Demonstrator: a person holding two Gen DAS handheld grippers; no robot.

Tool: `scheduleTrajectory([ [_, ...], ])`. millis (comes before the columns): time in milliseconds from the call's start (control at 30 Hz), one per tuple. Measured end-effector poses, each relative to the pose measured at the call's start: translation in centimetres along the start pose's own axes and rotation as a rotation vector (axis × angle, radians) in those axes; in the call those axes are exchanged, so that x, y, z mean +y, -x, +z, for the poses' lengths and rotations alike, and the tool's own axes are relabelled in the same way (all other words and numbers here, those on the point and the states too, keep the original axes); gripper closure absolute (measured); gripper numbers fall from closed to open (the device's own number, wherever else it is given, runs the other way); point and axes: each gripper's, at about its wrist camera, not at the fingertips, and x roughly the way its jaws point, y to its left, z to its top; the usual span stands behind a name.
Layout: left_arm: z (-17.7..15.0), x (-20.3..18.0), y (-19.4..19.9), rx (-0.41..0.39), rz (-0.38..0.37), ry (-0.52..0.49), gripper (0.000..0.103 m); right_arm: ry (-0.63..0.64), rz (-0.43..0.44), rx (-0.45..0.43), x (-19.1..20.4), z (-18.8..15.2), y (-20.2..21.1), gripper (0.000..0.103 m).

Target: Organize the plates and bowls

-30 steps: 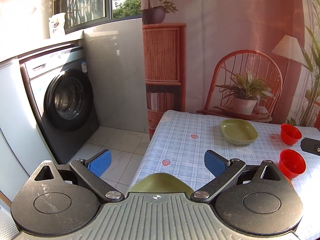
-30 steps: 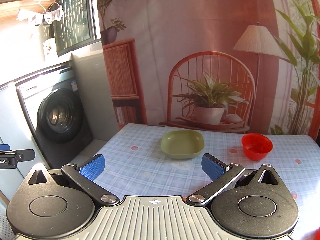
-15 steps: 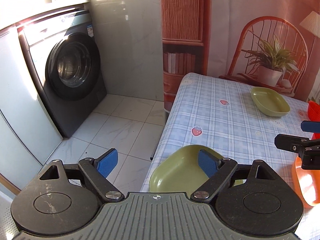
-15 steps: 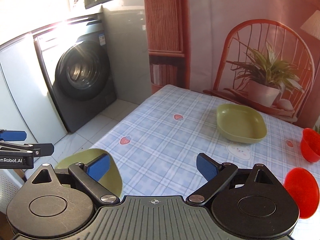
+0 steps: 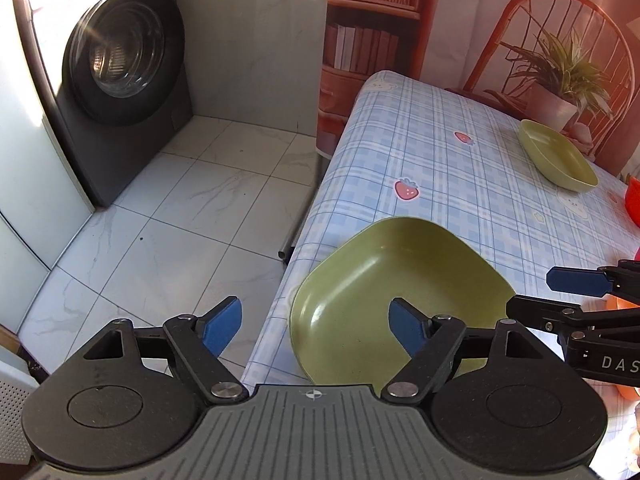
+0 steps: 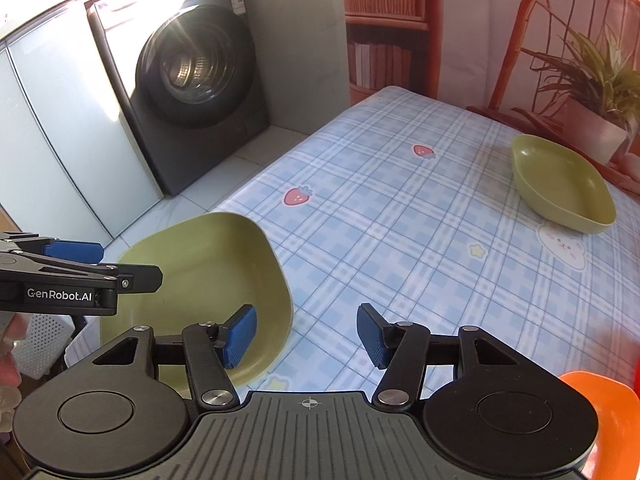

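Note:
A green square plate (image 5: 392, 280) lies at the table's near left corner; it also shows in the right wrist view (image 6: 200, 264). My left gripper (image 5: 316, 328) is open and straddles the plate's left rim, right pad over its inside. My right gripper (image 6: 306, 334) is open and straddles the plate's right rim, left pad inside it. A second green plate (image 5: 556, 160) sits at the far side of the table, seen too in the right wrist view (image 6: 564, 184). An orange bowl (image 6: 600, 408) lies near my right gripper. A red bowl's edge (image 5: 632, 200) shows at the right.
The table (image 6: 400, 208) has a blue checked cloth with strawberry prints. Its left edge drops to a tiled floor (image 5: 160, 216). A washing machine (image 5: 120, 64) stands at the left. A backdrop with a chair and plant (image 5: 560, 64) hangs behind the table.
Both grippers tilted downward and closed in on the near green plate. It now fills the space around both open grippers. The red bowls slid out to the right edge.

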Motion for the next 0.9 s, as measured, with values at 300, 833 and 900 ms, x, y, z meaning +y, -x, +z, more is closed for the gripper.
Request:
scheduleTrajectory([
  [300, -1.1, -0.1, -1.2, 0.027, -0.029, 0.012, 0.059, -0.043, 0.037, 0.035, -0.8, -0.8, -1.4, 0.077],
  [833, -1.6, -1.9, 0.4, 0.023, -0.061, -0.013, 0.077, -0.152, 0.087, -0.021, -2.3, -2.1, 2.5, 0.094],
  [900, -1.2, -2.8, 1.0, 0.008, -0.072, -0.028, 0.077, -0.164, 0.078, -0.046, -2.9, -2.2, 3.8, 0.094],
])
